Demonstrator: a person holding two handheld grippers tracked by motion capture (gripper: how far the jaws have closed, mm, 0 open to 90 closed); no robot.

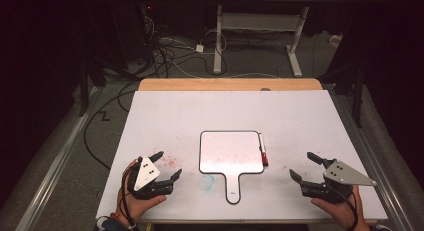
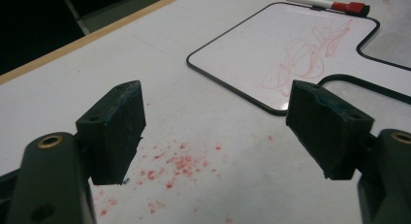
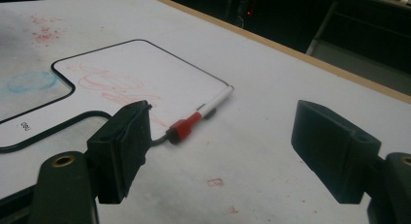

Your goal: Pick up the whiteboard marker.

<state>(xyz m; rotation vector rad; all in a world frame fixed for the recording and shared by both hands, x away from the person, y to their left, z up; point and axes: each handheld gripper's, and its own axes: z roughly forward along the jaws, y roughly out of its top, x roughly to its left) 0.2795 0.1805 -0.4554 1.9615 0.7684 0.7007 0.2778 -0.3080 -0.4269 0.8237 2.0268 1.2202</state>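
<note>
Starting at the left: the left gripper [image 1: 167, 166] sits on the white table sheet [image 1: 165, 116] near the front edge, jaws spread wide with nothing between them. Just ahead of it there's a patch of red ink speckles [image 2: 179, 166] on the sheet.

Middle of the table is the small white paddle-shaped dry-erase board with a black rim [image 1: 231, 152], handle pointing back toward the person. It has faint red scribbles [image 2: 305, 54] on it, so my guess is the job involves drawing on or wiping that board. Just left of the handle there's a pale blue smudge [image 1: 207, 180] on the sheet.

Lying right along the board's right edge is the white marker with a red cap [image 1: 263, 151], cap end toward the person. It looks like it touches the rim, but I can't say for sure.

Far right, the right gripper [image 1: 304, 167] is also gaping, empty, and roughly aimed at the marker.

What could go wrong: the marker is thin and round, so a grab that lands off-centre could roll it away or shove it onto the board. Pinching near the rim might catch the board too and drag it.

Hard to make out: what the scribbles actually say, the tiny print on the handle, and whether the cap is fully seated.
</note>
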